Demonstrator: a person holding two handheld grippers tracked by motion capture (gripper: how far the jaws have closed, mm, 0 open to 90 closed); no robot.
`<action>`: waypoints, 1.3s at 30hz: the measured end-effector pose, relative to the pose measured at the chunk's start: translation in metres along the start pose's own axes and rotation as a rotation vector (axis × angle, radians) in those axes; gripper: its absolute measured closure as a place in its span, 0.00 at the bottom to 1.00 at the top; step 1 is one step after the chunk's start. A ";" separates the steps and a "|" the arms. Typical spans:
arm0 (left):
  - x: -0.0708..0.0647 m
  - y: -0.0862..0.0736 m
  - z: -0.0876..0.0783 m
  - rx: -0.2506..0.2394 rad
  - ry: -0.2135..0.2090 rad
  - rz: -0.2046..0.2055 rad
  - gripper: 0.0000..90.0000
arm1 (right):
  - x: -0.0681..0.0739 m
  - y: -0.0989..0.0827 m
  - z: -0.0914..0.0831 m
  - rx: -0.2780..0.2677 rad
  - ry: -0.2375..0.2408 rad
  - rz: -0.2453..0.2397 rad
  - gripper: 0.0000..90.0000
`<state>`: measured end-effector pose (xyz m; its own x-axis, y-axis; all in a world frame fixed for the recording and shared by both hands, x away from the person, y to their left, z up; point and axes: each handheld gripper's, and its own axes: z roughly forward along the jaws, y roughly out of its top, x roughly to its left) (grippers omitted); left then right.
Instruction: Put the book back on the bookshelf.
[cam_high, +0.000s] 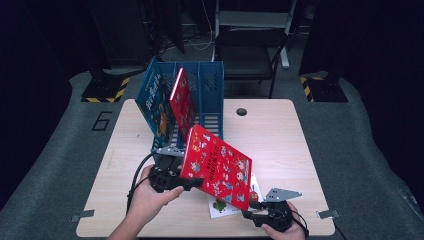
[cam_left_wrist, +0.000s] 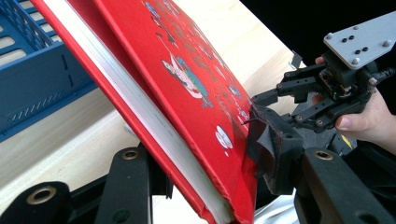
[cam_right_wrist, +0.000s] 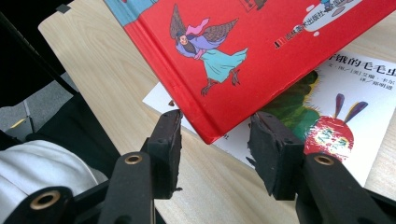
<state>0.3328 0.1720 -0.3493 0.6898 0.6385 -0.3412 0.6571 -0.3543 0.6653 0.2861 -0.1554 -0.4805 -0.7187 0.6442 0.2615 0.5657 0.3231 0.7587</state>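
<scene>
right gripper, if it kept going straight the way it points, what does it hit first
Probably the lower corner of the red book, which hangs just ahead between the open right gripper fingers; the white book lies flat beneath it. Depth is hard to judge.

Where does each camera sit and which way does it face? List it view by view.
High view: above the person's side, looking forward and down on the table; both forearms and hands show.
Left gripper view: on the left tool, looking along its jaws clamped on the red book; the other hand shows.
Right gripper view: on the right tool, facing the book's corner above a white book; black jaws show.
All share the red book.
</scene>
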 end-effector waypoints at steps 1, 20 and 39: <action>0.000 0.001 0.000 -0.001 0.002 0.005 0.60 | 0.000 0.000 0.000 0.005 0.003 0.004 0.60; -0.006 0.016 -0.012 -0.006 0.031 0.039 0.61 | 0.001 0.011 -0.003 -0.036 -0.007 -0.006 0.60; -0.007 0.028 -0.022 -0.007 0.052 0.055 0.61 | 0.002 0.024 -0.002 -0.049 0.009 0.003 0.60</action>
<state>0.3398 0.1722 -0.3136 0.7077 0.6530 -0.2696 0.6166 -0.3847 0.6869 0.2978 -0.1473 -0.4604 -0.7211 0.6386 0.2688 0.5473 0.2871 0.7862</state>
